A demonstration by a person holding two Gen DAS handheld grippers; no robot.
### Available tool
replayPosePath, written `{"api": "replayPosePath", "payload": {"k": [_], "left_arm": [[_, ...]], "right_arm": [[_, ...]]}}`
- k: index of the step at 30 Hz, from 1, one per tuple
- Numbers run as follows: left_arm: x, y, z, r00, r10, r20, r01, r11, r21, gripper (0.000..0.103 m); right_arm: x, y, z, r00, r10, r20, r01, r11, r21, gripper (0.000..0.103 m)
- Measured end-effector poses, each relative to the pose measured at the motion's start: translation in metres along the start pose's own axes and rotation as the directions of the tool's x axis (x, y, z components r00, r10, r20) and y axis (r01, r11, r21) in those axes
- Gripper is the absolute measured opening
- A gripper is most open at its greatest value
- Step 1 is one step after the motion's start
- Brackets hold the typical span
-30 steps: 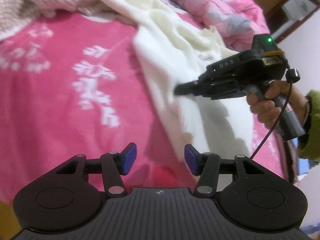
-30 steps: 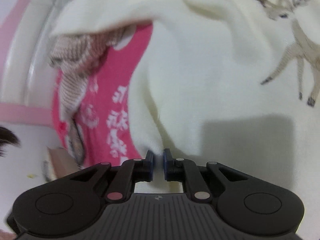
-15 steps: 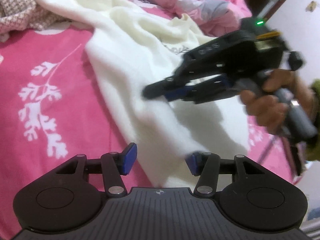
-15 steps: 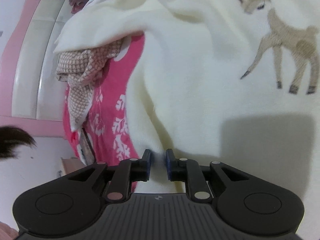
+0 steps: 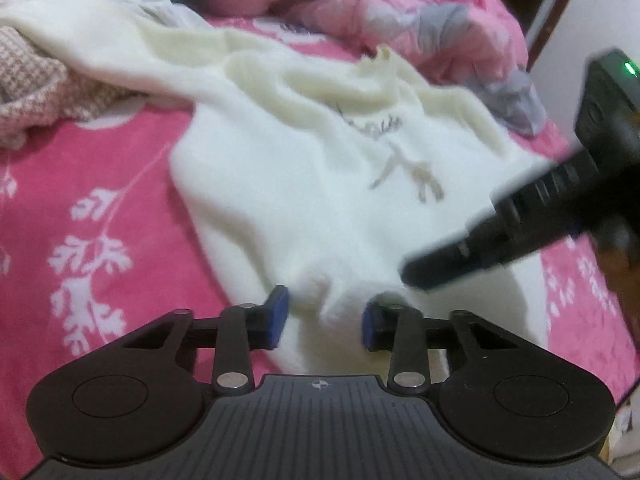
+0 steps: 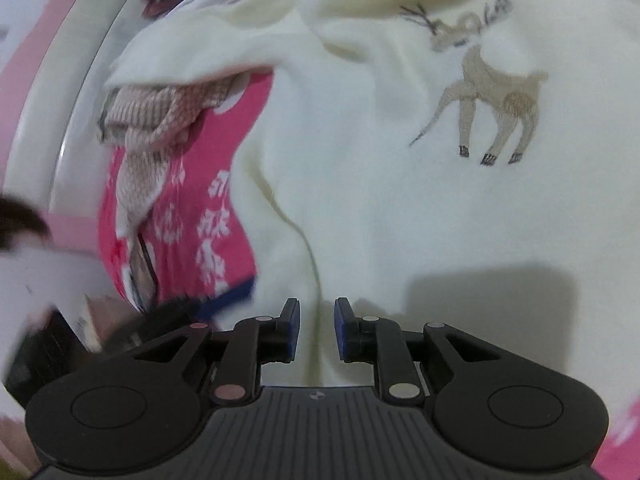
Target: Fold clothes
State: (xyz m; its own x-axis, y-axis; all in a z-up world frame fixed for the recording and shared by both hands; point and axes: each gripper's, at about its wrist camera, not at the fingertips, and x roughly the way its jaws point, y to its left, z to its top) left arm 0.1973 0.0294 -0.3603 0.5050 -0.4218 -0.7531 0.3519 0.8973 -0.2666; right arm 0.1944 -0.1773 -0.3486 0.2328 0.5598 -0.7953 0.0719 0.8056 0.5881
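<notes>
Cream sweater (image 6: 400,208), tan embroidered reindeer (image 6: 488,92) on front. Bed sheet (image 5: 80,208) hot pink, white leaf print. Pink-white houndstooth garment (image 5: 28,80) at left. Quilt (image 5: 420,12) pink with grey flowers. Gripper pads (image 5: 276,316) blue, bodies black.

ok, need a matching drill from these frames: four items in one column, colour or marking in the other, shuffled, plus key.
Column one:
1. sweater
2. bedsheet
3. knit garment
4. hand-held gripper pads

Column two:
A. blue
B. cream with an embroidered deer
C. pink-and-white check
D. bright pink with white leaf print

Pairs: 1-B, 2-D, 3-C, 4-A
</notes>
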Motion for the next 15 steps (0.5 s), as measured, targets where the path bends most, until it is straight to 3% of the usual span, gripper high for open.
{"api": "replayPosePath", "payload": {"k": [3, 6, 10, 12, 13, 14, 15], "left_arm": [[-0.007, 0.006, 0.011, 0.999, -0.026, 0.027, 0.026, 0.999, -0.03, 0.021], [-0.006, 0.015, 0.023, 0.997, -0.067, 0.032, 0.069, 0.996, -0.062, 0.021], [0.007, 0.027, 0.037, 0.991, -0.137, 0.014, 0.137, 0.985, -0.108, 0.021], [0.017, 0.033, 0.043, 0.984, -0.177, 0.0, 0.176, 0.975, -0.137, 0.021], [0.023, 0.036, 0.045, 0.98, -0.196, -0.01, 0.193, 0.97, -0.151, 0.021], [0.029, 0.039, 0.046, 0.976, -0.215, -0.02, 0.209, 0.964, -0.165, 0.021], [0.034, 0.042, 0.047, 0.974, -0.226, -0.03, 0.217, 0.96, -0.18, 0.021]], "right_arm": [[-0.012, 0.012, -0.015, 0.999, -0.033, -0.005, 0.032, 0.996, -0.084, 0.023], [-0.02, 0.024, -0.031, 1.0, -0.012, -0.023, 0.009, 0.991, -0.132, 0.047], [-0.012, 0.041, -0.037, 0.999, -0.052, 0.017, 0.054, 0.973, -0.226, 0.058], [-0.004, 0.047, -0.037, 0.996, -0.085, 0.038, 0.093, 0.959, -0.269, 0.056], [0.003, 0.047, -0.035, 0.992, -0.116, 0.041, 0.123, 0.952, -0.281, 0.048], [0.007, 0.046, -0.032, 0.991, -0.129, 0.044, 0.137, 0.95, -0.282, 0.04], [0.008, 0.041, -0.029, 0.991, -0.122, 0.054, 0.132, 0.956, -0.261, 0.02]]}}
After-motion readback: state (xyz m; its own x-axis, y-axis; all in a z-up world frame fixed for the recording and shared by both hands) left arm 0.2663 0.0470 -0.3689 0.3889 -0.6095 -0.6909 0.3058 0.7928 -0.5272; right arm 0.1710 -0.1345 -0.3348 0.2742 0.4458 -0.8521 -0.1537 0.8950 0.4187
